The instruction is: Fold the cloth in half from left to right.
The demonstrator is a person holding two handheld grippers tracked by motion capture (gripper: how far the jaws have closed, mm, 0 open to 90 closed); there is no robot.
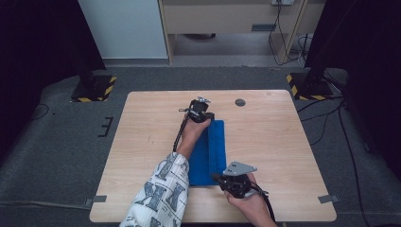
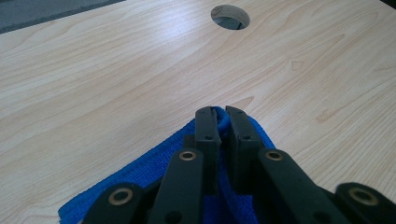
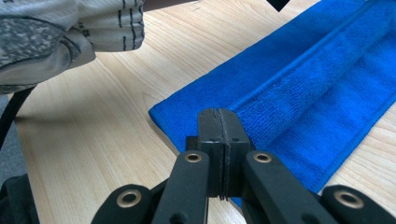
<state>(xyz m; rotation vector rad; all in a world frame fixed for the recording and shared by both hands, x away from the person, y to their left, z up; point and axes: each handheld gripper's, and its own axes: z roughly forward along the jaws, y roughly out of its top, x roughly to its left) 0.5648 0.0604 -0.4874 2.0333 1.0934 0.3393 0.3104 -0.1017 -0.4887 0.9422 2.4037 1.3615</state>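
A blue towel [image 1: 215,151] lies folded into a long strip down the middle of the wooden table [image 1: 265,142]. At its far end my left gripper [image 1: 209,120] is shut on the towel's corner. In the left gripper view a fold of the blue towel [image 2: 140,175] is pinched between the jaw tips of this gripper [image 2: 222,112]. My right gripper [image 1: 216,178] sits at the towel's near right corner. In the right gripper view that gripper [image 3: 218,113] has its jaws pressed flat together over the near edge of the towel [image 3: 299,88], and I see no cloth between them.
A round cable hole [image 1: 240,102] [image 2: 229,16] lies in the table beyond the towel. A patterned sleeve [image 1: 161,194] [image 3: 70,28] crosses the near left of the table. Tape marks [image 1: 327,199] flag the near corners. Bare wood surrounds the towel on both sides.
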